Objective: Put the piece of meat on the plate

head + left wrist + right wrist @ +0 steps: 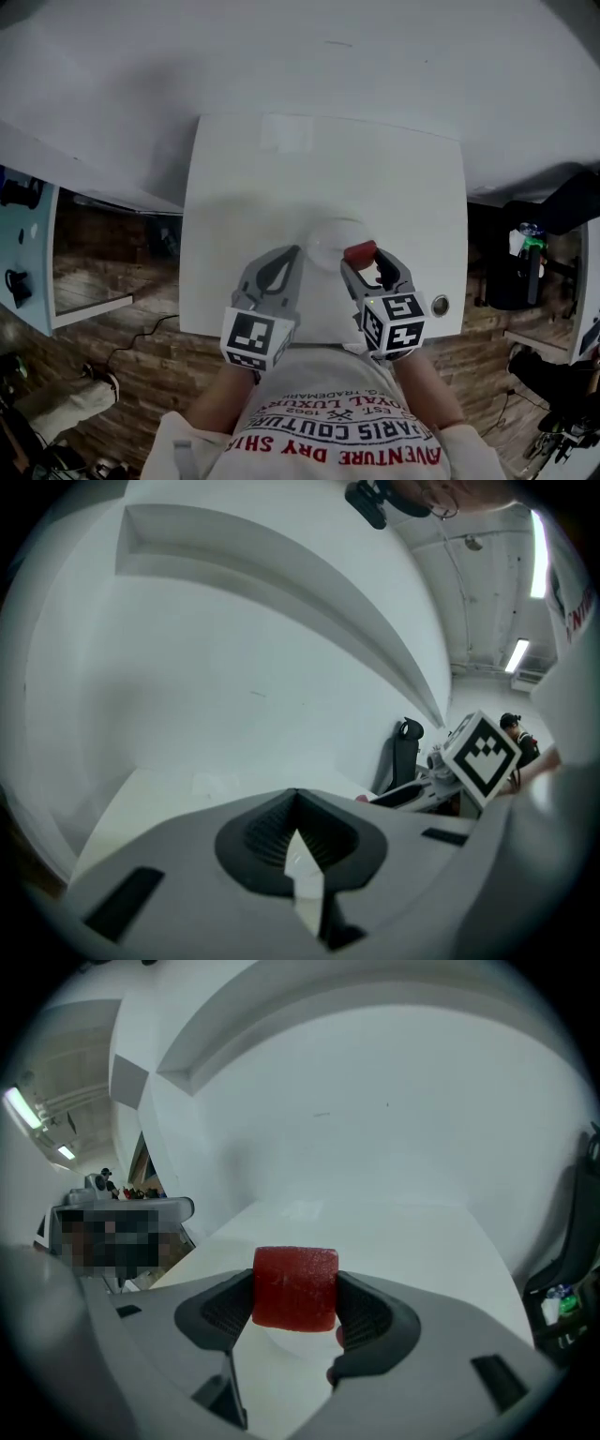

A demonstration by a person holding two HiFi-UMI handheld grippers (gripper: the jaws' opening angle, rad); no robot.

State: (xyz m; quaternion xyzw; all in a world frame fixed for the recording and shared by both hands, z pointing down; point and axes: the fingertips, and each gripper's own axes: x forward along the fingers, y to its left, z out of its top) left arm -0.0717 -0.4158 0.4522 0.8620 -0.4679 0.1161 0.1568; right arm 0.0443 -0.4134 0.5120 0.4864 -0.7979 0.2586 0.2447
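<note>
A red block of meat (295, 1288) sits clamped between the jaws of my right gripper (295, 1305). In the head view the meat (359, 253) hangs at the right rim of a white plate (328, 240) on the white table (244, 187); my right gripper (364, 261) is shut on it. My left gripper (292, 253) is just left of the plate, over the table's near part. Its jaws meet at the tips with nothing between them (296, 797). From the left gripper view I also see the right gripper's marker cube (481, 755).
The table stands against a white wall (309, 56). A round metal fitting (439, 305) sits at the table's near right corner. Wooden floor, a cable (127, 342) and dark gear (520, 258) lie beside the table on both sides.
</note>
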